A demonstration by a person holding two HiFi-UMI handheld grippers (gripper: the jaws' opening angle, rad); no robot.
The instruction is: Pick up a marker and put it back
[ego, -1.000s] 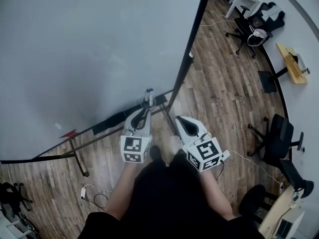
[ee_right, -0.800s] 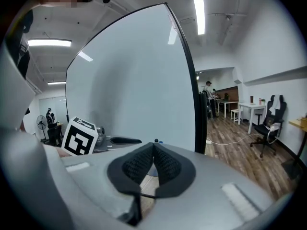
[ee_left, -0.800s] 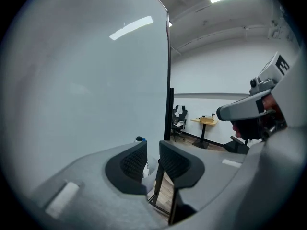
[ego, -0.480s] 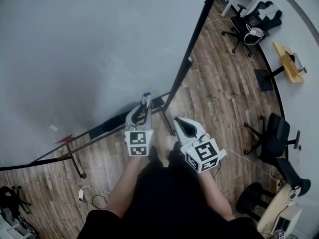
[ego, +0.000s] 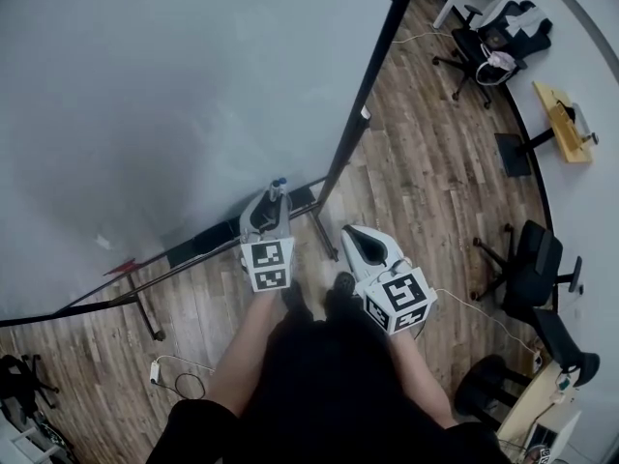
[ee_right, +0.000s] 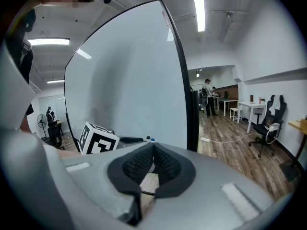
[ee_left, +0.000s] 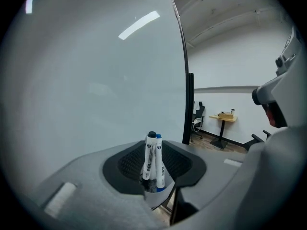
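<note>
Two whiteboard markers, one black-capped (ee_left: 151, 153) and one blue-capped (ee_left: 159, 164), stand side by side between the pads of my left gripper (ee_left: 155, 150), which is shut on them. In the head view the marker tips (ego: 278, 184) stick out of the left gripper (ego: 272, 204) close to the whiteboard (ego: 174, 95). My right gripper (ego: 354, 244) hangs beside it, a little lower and to the right. Its jaws (ee_right: 152, 151) are shut with nothing between them. The left gripper's marker cube (ee_right: 97, 139) shows in the right gripper view.
The whiteboard's black side frame (ego: 366, 85) runs down to stand legs (ego: 145, 307) on the wooden floor. A cable (ego: 179, 380) lies by my feet. Office chairs (ego: 532, 264) and desks (ego: 566, 119) stand to the right.
My left gripper has lifted and drawn a little nearer the whiteboard with both markers still held. The right gripper has hardly moved.
</note>
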